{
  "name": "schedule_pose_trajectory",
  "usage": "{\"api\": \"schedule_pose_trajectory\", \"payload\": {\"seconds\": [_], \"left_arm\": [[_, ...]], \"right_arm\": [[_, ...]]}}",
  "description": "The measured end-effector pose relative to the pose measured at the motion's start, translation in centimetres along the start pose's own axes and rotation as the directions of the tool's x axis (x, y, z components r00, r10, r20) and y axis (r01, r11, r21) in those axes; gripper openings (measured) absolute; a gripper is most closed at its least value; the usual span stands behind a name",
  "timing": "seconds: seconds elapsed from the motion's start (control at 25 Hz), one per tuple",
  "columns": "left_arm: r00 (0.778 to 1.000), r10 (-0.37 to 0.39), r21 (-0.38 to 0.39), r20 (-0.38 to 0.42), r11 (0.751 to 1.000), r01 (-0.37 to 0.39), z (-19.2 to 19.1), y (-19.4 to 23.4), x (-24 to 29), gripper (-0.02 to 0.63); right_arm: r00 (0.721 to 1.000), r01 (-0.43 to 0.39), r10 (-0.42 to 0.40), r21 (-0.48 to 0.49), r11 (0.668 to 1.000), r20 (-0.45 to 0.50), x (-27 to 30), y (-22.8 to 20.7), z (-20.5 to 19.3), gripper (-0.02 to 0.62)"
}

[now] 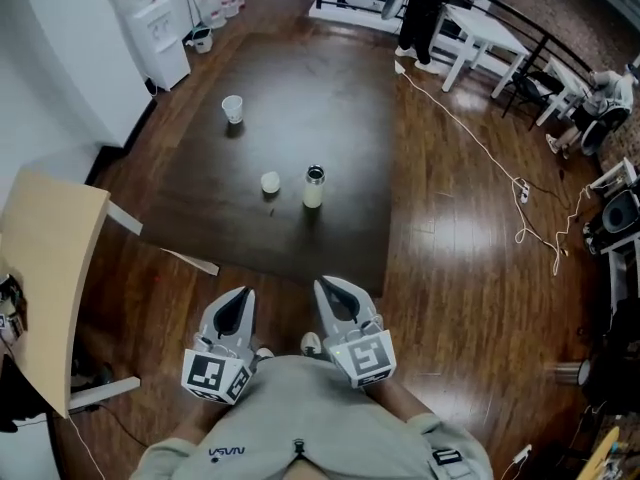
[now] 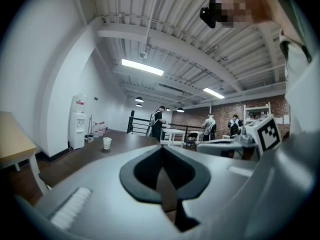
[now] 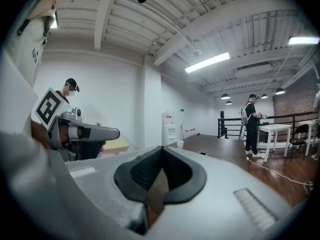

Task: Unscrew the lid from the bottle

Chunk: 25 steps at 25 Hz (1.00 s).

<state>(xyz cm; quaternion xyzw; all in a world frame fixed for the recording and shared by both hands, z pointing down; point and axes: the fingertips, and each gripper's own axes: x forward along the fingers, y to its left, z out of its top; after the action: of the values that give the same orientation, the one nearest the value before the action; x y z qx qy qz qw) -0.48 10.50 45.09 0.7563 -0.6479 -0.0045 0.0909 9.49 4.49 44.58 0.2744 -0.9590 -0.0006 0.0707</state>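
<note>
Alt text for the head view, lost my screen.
Left gripper and right gripper, shut and empty, sit near the person's chest, short of the dark table. On it stand a bottle, a small white round object beside it, and a paper cup farther back.

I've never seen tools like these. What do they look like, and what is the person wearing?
The left hand-held gripper and the right hand-held gripper are alike: light grey moulded shells, two pointed jaws lined with dark pads, and a white cube with black square markers at the rear. The person wears a grey sweatshirt with small chest lettering.
</note>
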Motion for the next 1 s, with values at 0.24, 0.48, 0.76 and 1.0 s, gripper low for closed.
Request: {"api": "schedule_pose_trajectory", "payload": {"seconds": [0.24, 0.48, 0.76, 1.0], "left_arm": [[1.000, 0.008, 0.011, 0.021, 1.000, -0.009, 0.7, 0.2, -4.0, 0.003], [0.999, -0.047, 0.009, 0.017, 0.999, 0.046, -0.1, 0.2, -6.8, 0.002], [0.997, -0.052, 0.018, 0.059, 0.999, 0.051, -0.5, -2.8, -7.6, 0.003], [0.997, -0.021, 0.008, 0.078, 1.000, 0.020, -1.9, -7.2, -7.7, 0.003]], "right_arm": [[0.999, 0.007, -0.008, -0.009, 1.000, -0.051, -1.1, 3.4, 0.3, 0.000], [0.994, 0.048, -0.047, 0.005, 0.999, -0.094, -2.7, 6.6, -0.2, 0.000], [0.996, 0.041, -0.043, -0.020, 0.999, -0.075, -6.0, 6.7, -1.0, 0.000], [1.000, 0.015, -0.015, -0.054, 0.998, 0.001, -9.6, 5.8, -1.0, 0.000]]}}
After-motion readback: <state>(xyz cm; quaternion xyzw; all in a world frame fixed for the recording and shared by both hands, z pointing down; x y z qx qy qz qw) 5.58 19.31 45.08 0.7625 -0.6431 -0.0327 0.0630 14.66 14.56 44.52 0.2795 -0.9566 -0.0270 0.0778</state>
